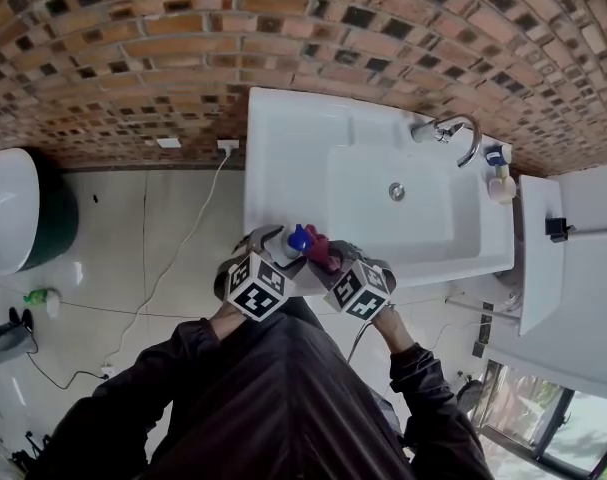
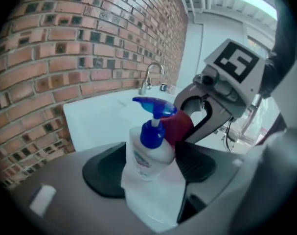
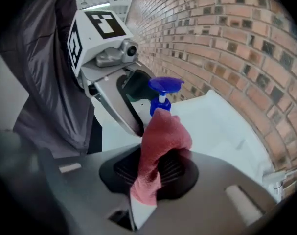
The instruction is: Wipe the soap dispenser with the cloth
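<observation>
one: both tools meet at the soap dispenser (image 2: 147,153) — how does it lie from each?

two: it stands upright between the left tool's (image 2: 150,169) pads, long axis running up across the gap, pump nozzle pointing to that tool's left. the left tool is spread wide and grips nothing. its left pad is clear of the bottle, its right pad is just beside it, and i can't tell if that one touches.

one: and the right tool (image 3: 155,169)?

two: clamped on the pink cloth (image 3: 163,138), which bulges out ahead of it. the dispenser is straight ahead, just behind the cloth, only its blue pump showing above. i'd judge the right tool nearer to wiping — a short push forward.

one: what's underneath?

two: the near corner of a white sink (image 1: 283,138), glossy, likely slick. the bottle's base is hidden. brick wall (image 1: 133,48) beyond, pale floor (image 1: 163,228) below.
</observation>
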### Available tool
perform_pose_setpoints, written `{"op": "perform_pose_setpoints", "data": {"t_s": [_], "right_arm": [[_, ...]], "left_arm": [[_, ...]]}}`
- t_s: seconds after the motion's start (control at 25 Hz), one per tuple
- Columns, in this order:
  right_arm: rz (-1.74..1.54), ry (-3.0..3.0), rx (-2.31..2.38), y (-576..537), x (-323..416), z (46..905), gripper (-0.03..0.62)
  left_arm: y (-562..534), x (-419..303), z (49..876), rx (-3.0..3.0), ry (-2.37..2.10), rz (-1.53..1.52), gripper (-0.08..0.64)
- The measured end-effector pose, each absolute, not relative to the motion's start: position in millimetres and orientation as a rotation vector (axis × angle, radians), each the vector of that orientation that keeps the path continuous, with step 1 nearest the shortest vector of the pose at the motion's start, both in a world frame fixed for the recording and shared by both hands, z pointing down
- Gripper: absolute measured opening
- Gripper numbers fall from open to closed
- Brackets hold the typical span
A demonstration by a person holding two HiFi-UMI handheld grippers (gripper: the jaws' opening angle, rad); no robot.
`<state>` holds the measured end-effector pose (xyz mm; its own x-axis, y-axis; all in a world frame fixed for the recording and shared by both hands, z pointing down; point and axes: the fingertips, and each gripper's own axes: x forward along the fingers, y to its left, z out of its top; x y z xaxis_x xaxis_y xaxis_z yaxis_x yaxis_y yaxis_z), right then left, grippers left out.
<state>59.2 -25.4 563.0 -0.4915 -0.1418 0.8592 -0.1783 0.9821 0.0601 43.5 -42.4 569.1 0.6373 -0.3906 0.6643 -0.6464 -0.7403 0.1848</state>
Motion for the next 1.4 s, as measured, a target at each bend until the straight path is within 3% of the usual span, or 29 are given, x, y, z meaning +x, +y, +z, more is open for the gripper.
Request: {"op": "perform_pose_setpoints", "data": {"t_s": [0.6, 1.08, 1.4], "right_arm": [[-0.067, -2.197, 0.039, -89, 66, 540, 0.067], [-0.366, -1.888, -0.518, -62, 60, 638, 0.067], [-0.173, -2.136, -0.419, -111, 38, 582, 0.067]], "left_arm": [[-40, 30, 573, 2.506, -0.748, 1.185, 0.213], [-40, 26, 575, 2.459, -0.681, 1.304, 0.207], [-42, 25, 575, 2.431, -0.807, 1.349, 0.201]]}}
